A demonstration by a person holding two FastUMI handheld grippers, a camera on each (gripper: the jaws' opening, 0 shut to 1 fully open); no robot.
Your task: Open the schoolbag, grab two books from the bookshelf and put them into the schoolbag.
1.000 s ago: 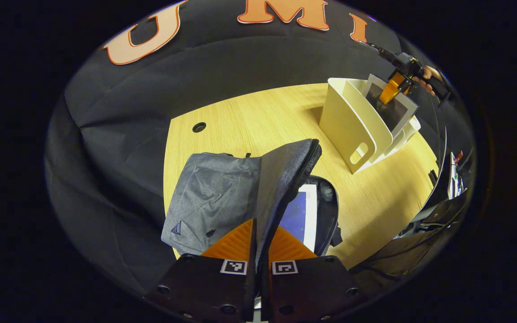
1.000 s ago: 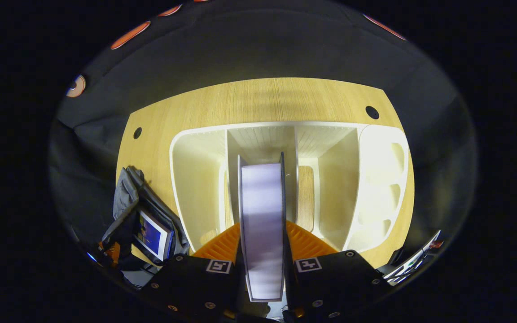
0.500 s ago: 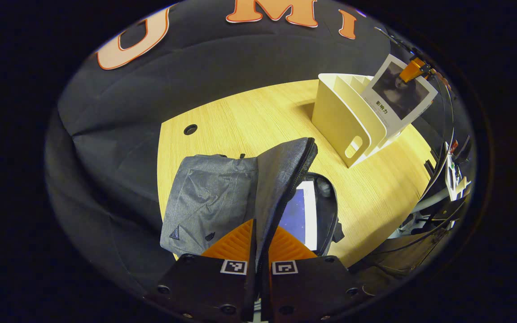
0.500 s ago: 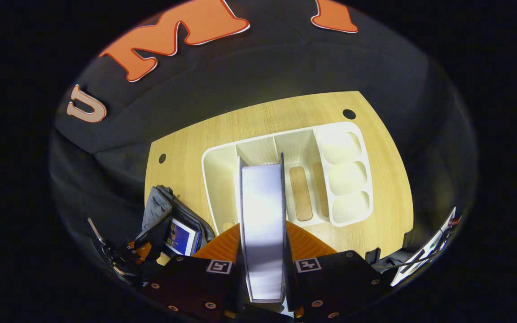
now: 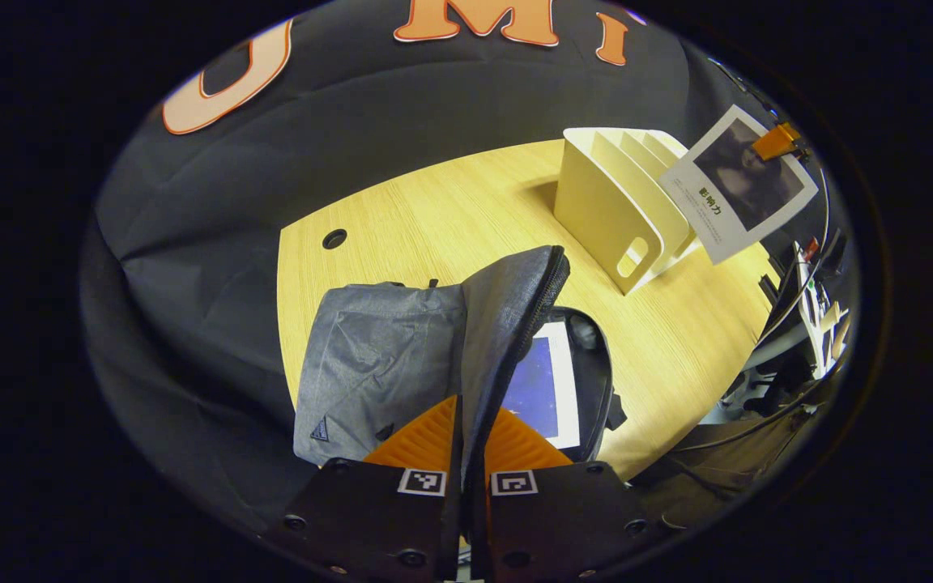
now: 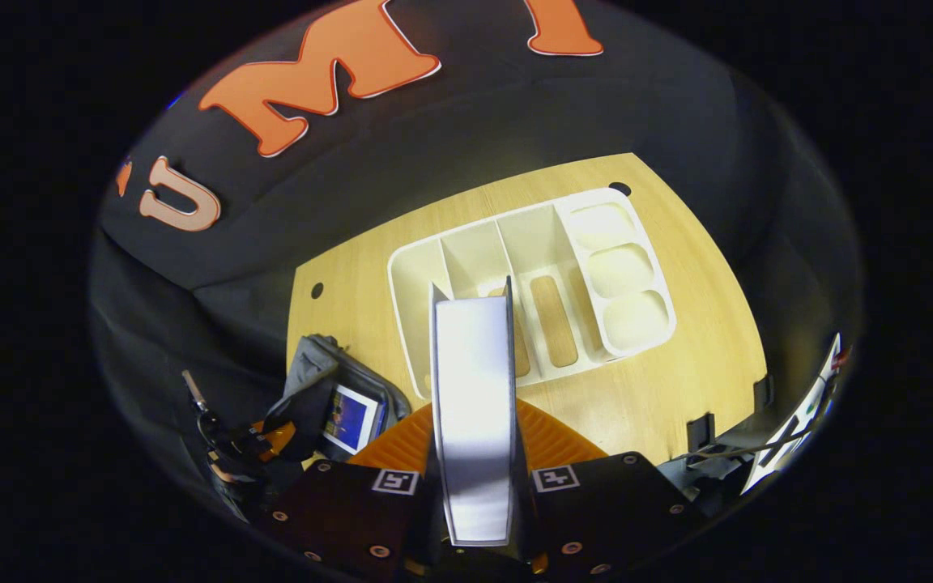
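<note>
The second book has been lifted clear of the bookshelf – gripped edge-on in the right gripper jaws, it could be snagged on the schoolbag flap pinched in the left gripper jaws.

Schoolbag: matt grey woven cloth, zipper-edged flap. Table: smooth light wood grain. Bookshelf: smooth matt cream plastic. Held book: paper cover, slight sheen. Booth wall: matt black cloth.

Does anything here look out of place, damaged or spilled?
Nothing stands out. The left gripper holds the schoolbag flap up, one book lies inside, and the right gripper holds the second book above the bookshelf.
</note>
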